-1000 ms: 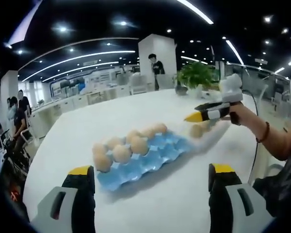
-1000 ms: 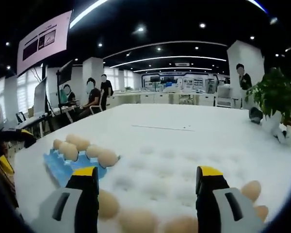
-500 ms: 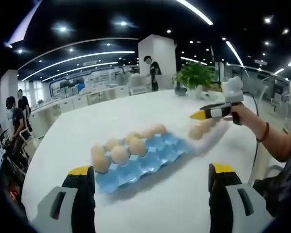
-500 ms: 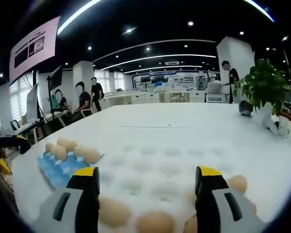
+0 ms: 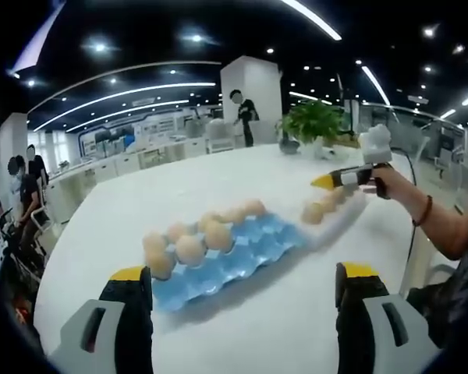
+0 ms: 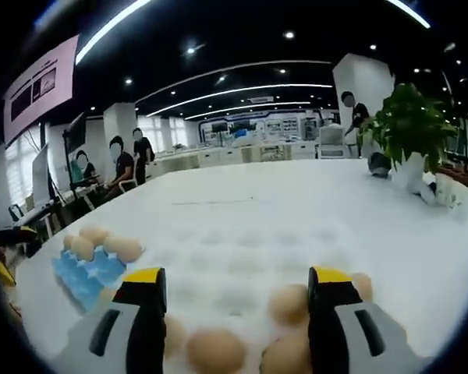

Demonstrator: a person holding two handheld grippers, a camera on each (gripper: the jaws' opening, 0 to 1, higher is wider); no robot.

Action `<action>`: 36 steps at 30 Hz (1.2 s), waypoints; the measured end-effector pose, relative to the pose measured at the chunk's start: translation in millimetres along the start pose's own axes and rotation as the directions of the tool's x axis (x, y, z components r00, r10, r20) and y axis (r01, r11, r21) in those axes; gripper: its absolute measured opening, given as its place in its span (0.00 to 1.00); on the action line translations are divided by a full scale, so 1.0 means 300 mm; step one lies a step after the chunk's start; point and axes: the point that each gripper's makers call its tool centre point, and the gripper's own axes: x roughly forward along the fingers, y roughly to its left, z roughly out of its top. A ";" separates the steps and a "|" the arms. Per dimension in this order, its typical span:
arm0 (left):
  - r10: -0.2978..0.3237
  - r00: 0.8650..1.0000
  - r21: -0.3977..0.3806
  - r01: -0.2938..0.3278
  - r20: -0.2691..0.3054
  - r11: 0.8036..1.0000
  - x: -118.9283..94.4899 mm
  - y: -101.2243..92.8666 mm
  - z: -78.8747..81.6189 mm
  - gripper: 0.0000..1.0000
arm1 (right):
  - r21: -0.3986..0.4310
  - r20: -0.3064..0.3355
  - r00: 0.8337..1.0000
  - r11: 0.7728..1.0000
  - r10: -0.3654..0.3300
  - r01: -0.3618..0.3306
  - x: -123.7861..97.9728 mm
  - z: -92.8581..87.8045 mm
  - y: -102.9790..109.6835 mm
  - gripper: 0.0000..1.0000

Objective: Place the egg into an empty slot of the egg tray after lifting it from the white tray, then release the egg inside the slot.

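2 grippers stand wide, holding nothing: the right gripper (image 6: 230,300) above an egg (image 6: 216,350) on the white tray (image 6: 242,257), the left gripper (image 5: 242,292) near the blue egg tray (image 5: 242,253).

a blue egg tray (image 5: 242,253) lies flat on the white table, its far row holding tan eggs (image 5: 190,248) and its near slots empty. just beside its far end, a white tray (image 6: 249,257) with shallow dimples holds several tan eggs (image 6: 287,303) clustered at its near edge.

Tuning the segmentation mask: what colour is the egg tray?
Light blue egg tray, clearest in the left gripper view.
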 end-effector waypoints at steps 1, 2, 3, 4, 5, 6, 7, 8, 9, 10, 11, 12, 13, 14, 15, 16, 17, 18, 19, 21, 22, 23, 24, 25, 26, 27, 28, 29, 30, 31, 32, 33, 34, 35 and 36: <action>-0.001 1.000 0.000 0.001 0.001 1.000 0.001 -0.001 0.000 1.00 | 0.009 -0.001 1.000 1.000 -0.006 0.006 0.000 -0.001 -0.007 0.72; -0.005 1.000 -0.002 0.005 0.009 1.000 0.001 -0.005 0.003 1.00 | 0.021 0.000 1.000 1.000 -0.013 0.013 -0.002 -0.001 -0.019 0.69; -0.008 1.000 -0.004 0.008 0.013 1.000 0.002 -0.007 0.006 1.00 | 0.028 0.002 1.000 0.999 -0.020 0.020 -0.003 0.000 -0.027 0.66; -0.012 1.000 -0.006 0.012 0.017 1.000 0.001 -0.010 0.008 1.00 | 0.035 -0.004 1.000 0.999 -0.030 0.030 -0.004 -0.004 -0.039 0.64; -0.012 1.000 -0.006 0.012 0.019 1.000 0.001 -0.011 0.009 1.00 | 0.039 -0.007 0.999 0.999 -0.036 0.037 -0.005 -0.006 -0.046 0.62; -0.012 1.000 -0.004 0.012 0.021 1.000 0.000 -0.011 0.010 1.00 | 0.042 -0.014 0.999 0.998 -0.045 0.046 -0.005 -0.010 -0.054 0.59; -0.011 1.000 -0.003 0.011 0.022 1.000 0.000 -0.010 0.011 1.00 | 0.043 -0.015 0.998 0.998 -0.053 0.054 -0.004 -0.013 -0.063 0.57; -0.008 1.000 -0.001 0.008 0.025 1.000 -0.002 -0.009 0.014 1.00 | 0.042 -0.020 0.998 0.997 -0.060 0.060 -0.004 -0.016 -0.069 0.56; -0.006 1.000 0.000 0.006 0.027 1.000 -0.003 -0.007 0.017 1.00 | 0.036 -0.027 0.998 0.997 -0.063 0.064 -0.003 -0.022 -0.074 0.55; -0.005 1.000 0.000 0.005 0.029 1.000 -0.004 -0.006 0.018 1.00 | 0.032 -0.036 0.997 0.997 -0.070 0.071 -0.002 -0.029 -0.080 0.53; -0.004 1.000 0.001 0.004 0.031 1.000 -0.005 -0.006 0.020 1.00 | 0.019 -0.049 0.995 0.996 -0.082 0.083 -0.001 -0.040 -0.089 0.52; -0.004 1.000 0.001 0.004 0.030 1.000 -0.005 -0.006 0.020 1.00 | 0.014 -0.046 0.995 0.996 -0.083 0.084 0.001 -0.041 -0.091 0.49; -0.004 1.000 0.003 0.004 0.030 1.000 -0.006 -0.007 0.020 1.00 | 0.002 -0.044 0.995 0.996 -0.093 0.093 0.000 -0.041 -0.098 0.47; -0.005 1.000 0.005 0.005 0.030 1.000 -0.006 -0.009 0.021 1.00 | 0.001 -0.048 0.994 0.995 -0.099 0.099 -0.002 -0.043 -0.103 0.45; -0.008 0.999 0.007 0.007 0.031 1.000 -0.006 -0.011 0.022 1.00 | -0.009 -0.045 0.993 0.994 -0.106 0.106 -0.002 -0.043 -0.109 0.42; -0.008 0.999 0.008 0.008 0.031 1.000 -0.006 -0.012 0.023 1.00 | -0.023 -0.049 0.992 0.993 -0.117 0.116 -0.003 -0.044 -0.117 0.39; -0.008 0.999 0.008 0.008 0.031 1.000 -0.005 -0.012 0.023 1.00 | -0.034 -0.055 0.990 0.991 -0.131 0.129 -0.004 -0.047 -0.126 0.36; -0.008 1.000 0.008 0.008 0.030 1.000 -0.005 -0.012 0.024 1.00 | -0.053 -0.064 0.987 0.988 -0.146 0.142 -0.004 -0.054 -0.136 0.33; -0.007 1.000 0.009 0.007 0.029 1.000 -0.005 -0.011 0.024 1.00 | -0.067 -0.064 0.985 0.986 -0.157 0.153 -0.004 -0.057 -0.143 0.31; -0.004 1.000 0.012 0.003 0.027 1.000 -0.006 -0.009 0.024 1.00 | -0.104 -0.050 0.986 0.983 -0.159 0.153 -0.002 -0.055 -0.141 0.30; -0.003 1.000 0.012 0.002 0.026 1.000 -0.006 -0.008 0.023 1.00 | -0.100 -0.051 0.985 0.982 -0.163 0.157 -0.003 -0.055 -0.141 0.30; -0.002 1.000 0.012 0.002 0.026 1.000 -0.006 -0.008 0.023 1.00 | -0.104 -0.052 0.985 0.982 -0.165 0.159 -0.004 -0.055 -0.142 0.30; -0.003 1.000 0.012 0.002 0.025 1.000 -0.006 -0.008 0.022 0.99 | -0.108 -0.053 0.985 0.981 -0.167 0.160 -0.003 -0.054 -0.144 0.30; -0.004 1.000 0.013 0.003 0.023 1.000 -0.005 -0.009 0.021 0.99 | -0.106 -0.054 0.984 0.981 -0.169 0.162 -0.003 -0.054 -0.145 0.30; -0.004 1.000 0.013 0.004 0.022 1.000 -0.005 -0.010 0.020 0.99 | -0.107 -0.051 0.984 0.981 -0.169 0.163 -0.002 -0.053 -0.146 0.30; -0.005 1.000 0.014 0.005 0.019 1.000 -0.004 -0.012 0.018 0.99 | -0.106 -0.047 0.985 0.981 -0.166 0.160 0.000 -0.053 -0.147 0.30; -0.006 1.000 0.014 0.005 0.018 1.000 -0.004 -0.013 0.018 0.99 | -0.100 -0.041 0.986 0.983 -0.161 0.157 0.002 -0.054 -0.149 0.30; -0.007 1.000 0.015 0.006 0.017 1.000 -0.004 -0.015 0.018 0.99 | -0.093 -0.029 0.988 0.984 -0.153 0.149 0.005 -0.054 -0.152 0.30; -0.007 1.000 0.016 0.007 0.018 1.000 -0.005 -0.016 0.020 0.99 | -0.088 -0.025 0.989 0.986 -0.146 0.143 0.005 -0.052 -0.153 0.30; -0.006 1.000 0.016 0.006 0.020 1.000 -0.006 -0.016 0.022 0.99 | -0.083 -0.027 0.989 0.986 -0.145 0.142 0.004 -0.053 -0.153 0.30; -0.004 1.000 0.017 0.004 0.023 1.000 -0.008 -0.015 0.025 0.99 | -0.090 -0.027 0.989 0.986 -0.144 0.141 0.005 -0.052 -0.150 0.30; -0.002 1.000 0.015 0.001 0.025 1.000 -0.010 -0.014 0.028 0.99 | -0.101 -0.027 0.989 0.984 -0.148 0.144 0.005 -0.052 -0.149 0.30; -0.001 1.000 0.015 0.001 0.026 1.000 -0.012 -0.014 0.029 0.99 | -0.102 -0.025 0.989 0.984 -0.149 0.146 0.006 -0.053 -0.148 0.29; -0.001 1.000 0.016 0.000 0.027 1.000 -0.013 -0.015 0.030 0.99 | -0.106 -0.023 0.989 0.984 -0.149 0.145 0.006 -0.052 -0.149 0.29; 0.000 1.000 0.018 -0.001 0.027 1.000 -0.016 -0.015 0.031 0.99 | -0.120 -0.027 0.989 0.983 -0.143 0.139 0.007 -0.053 -0.149 0.28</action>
